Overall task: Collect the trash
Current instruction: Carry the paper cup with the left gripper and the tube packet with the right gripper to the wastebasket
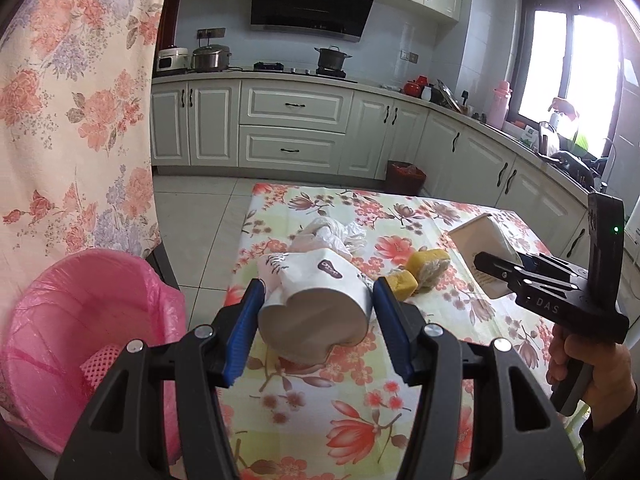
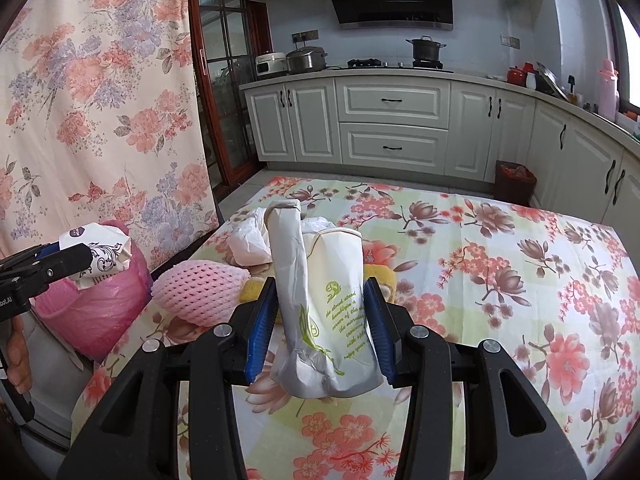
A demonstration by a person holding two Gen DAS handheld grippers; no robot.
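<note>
L gripper (image 1: 318, 312) clamps crushed white paper cup (image 1: 316, 316) above table (image 1: 400, 400), pink-lined bin (image 1: 80, 320) at left. R gripper (image 2: 320, 324) grips crumpled green-print paper bag (image 2: 324, 312).

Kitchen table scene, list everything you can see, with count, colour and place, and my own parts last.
crushed paper cup with dark scroll print: one, white, in the left claw
crushed paper cup with green lettering: one, white, in the right claw
pink-lined trash bin: one, pink, beside the table's left edge
foam fruit net: one, pink, on the table near the bin
crumpled plastic bag: one, white, mid-table
yellow peel scraps: a few, yellow, mid-table
floral tablecloth: one, pale with red flowers, covering the table
dark pot: one, on the stove
floral curtain: one, left
left claw: black with blue pads, shut on its cup
right claw: same, shut on its cup
hand: one, holding the right claw's handle
</note>
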